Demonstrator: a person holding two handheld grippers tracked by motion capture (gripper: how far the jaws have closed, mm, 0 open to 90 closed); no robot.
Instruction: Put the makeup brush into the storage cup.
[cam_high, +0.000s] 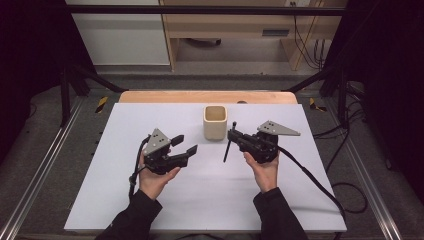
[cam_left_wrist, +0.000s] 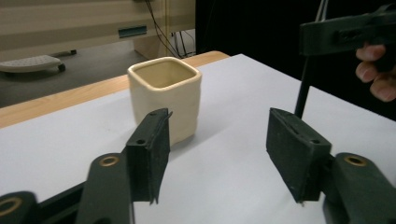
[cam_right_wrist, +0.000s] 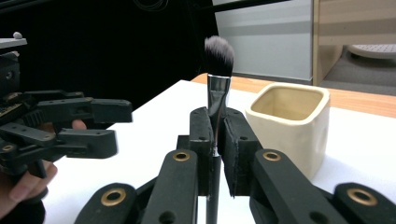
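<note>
A person at a white table (cam_high: 200, 200) holds two grippers. The right gripper (cam_right_wrist: 215, 140), right of centre in the high view, pinches one makeup brush (cam_right_wrist: 218, 79), bristles up. The left gripper (cam_left_wrist: 219, 154), left of centre, has jaws spread wide, empty. One cream square cup (cam_high: 215, 121) stands centre frame. Likely next: lower the brush vertically, centred over the cup's opening.

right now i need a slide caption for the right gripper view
Right gripper clamps a makeup brush upright, bristles up, beside an empty cream square cup.
</note>
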